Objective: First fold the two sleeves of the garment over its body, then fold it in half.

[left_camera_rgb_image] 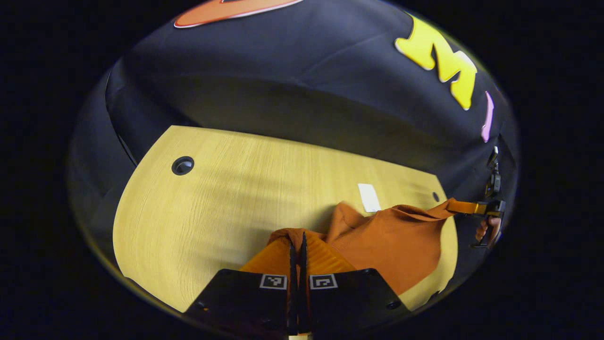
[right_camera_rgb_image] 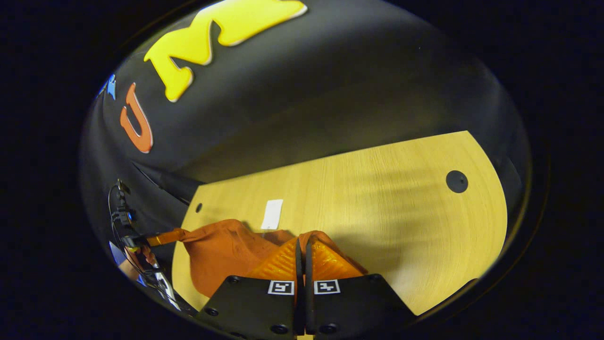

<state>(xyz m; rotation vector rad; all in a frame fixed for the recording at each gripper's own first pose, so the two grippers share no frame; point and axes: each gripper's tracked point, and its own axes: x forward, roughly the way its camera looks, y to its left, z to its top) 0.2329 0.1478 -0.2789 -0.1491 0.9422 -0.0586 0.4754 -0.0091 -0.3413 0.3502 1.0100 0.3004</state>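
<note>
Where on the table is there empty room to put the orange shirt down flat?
The table is bare wood between the round hole and the orange garment, and again in the right gripper view toward the dark hole. It is crowded around the white card, where the garment bunches.

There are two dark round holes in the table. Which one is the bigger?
In the left gripper view, the hole at the table's far left is bigger; the other hole beyond the orange garment looks tiny.

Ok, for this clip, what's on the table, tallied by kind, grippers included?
Garment: 1, the orange garment held up off the wooden table.
White card: 1, the card lying flat behind it.
Grippers: 2, the left gripper and the right gripper, each pinching the cloth.
Total: 4
</note>
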